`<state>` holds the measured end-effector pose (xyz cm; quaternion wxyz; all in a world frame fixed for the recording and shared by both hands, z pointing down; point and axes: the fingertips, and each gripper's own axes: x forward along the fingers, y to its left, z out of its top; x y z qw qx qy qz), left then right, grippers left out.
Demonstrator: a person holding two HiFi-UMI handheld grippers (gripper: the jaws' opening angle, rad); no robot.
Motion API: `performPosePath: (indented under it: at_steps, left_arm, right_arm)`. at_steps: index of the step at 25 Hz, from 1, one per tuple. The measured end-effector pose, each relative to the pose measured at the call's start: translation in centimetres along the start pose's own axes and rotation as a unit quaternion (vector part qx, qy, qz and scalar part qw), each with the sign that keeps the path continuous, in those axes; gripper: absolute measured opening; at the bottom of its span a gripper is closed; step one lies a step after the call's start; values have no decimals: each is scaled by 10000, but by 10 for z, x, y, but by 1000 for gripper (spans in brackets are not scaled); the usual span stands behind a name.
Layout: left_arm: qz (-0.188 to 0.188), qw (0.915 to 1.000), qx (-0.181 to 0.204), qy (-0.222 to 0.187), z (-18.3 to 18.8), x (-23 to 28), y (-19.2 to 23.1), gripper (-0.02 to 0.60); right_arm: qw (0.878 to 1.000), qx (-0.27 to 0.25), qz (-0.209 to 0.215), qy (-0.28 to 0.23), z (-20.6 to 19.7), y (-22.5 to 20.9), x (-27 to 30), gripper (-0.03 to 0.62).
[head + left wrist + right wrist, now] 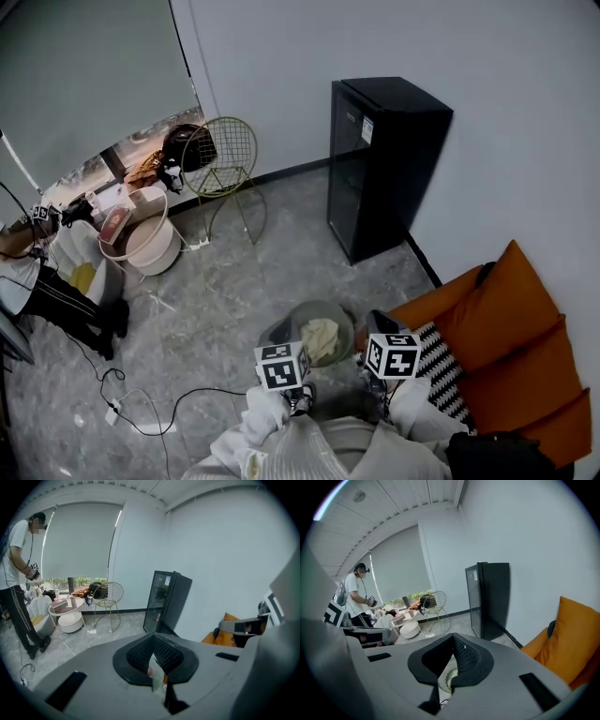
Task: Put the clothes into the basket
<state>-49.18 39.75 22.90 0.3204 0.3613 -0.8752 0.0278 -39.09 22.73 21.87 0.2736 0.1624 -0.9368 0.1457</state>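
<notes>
Clothes: in basket, twelve o'clock of left gripper and right gripper; both jaw pairs together.

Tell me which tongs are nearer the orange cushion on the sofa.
Right. The right tongs are at the sofa's edge, beside the orange cushion. The left tongs are farther away, at the side of the basket away from the sofa.

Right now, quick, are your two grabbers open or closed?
Left gripper: closed, seems empty.
Right gripper: closed, seems empty.
</notes>
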Motion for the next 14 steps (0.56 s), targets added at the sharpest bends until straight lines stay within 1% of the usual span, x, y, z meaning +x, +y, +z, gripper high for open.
performPosePath:
  at_steps: [14]
  left_arm:
    - [-97, 9999, 94, 10, 1, 4, -2, 2]
  right_arm:
    - [10000, -15, -47, 0, -2, 0, 0, 23]
